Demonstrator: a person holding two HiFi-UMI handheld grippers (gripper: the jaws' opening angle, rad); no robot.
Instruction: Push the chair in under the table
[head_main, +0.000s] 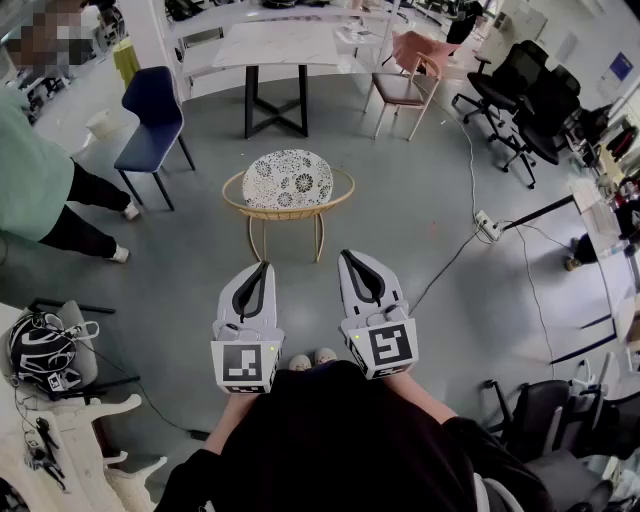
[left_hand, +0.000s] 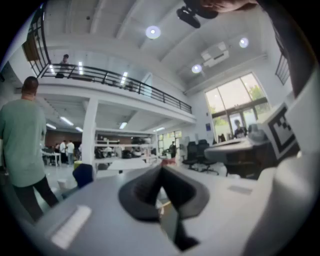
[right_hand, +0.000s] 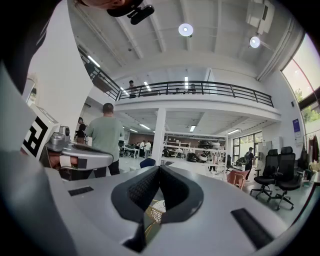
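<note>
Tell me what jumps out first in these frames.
The round wire chair with a white patterned cushion stands alone on the floor, straight ahead of both grippers. The left gripper and right gripper hang side by side at bottom centre, jaws shut, empty. Beyond the chair is the white-topped table, a blue chair to its left.

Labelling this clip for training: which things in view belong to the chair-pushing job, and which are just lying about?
Job: wicker chair, table, left gripper, right gripper.
Lying about: blue chair, pink chair, office chairs, power strip.
</note>
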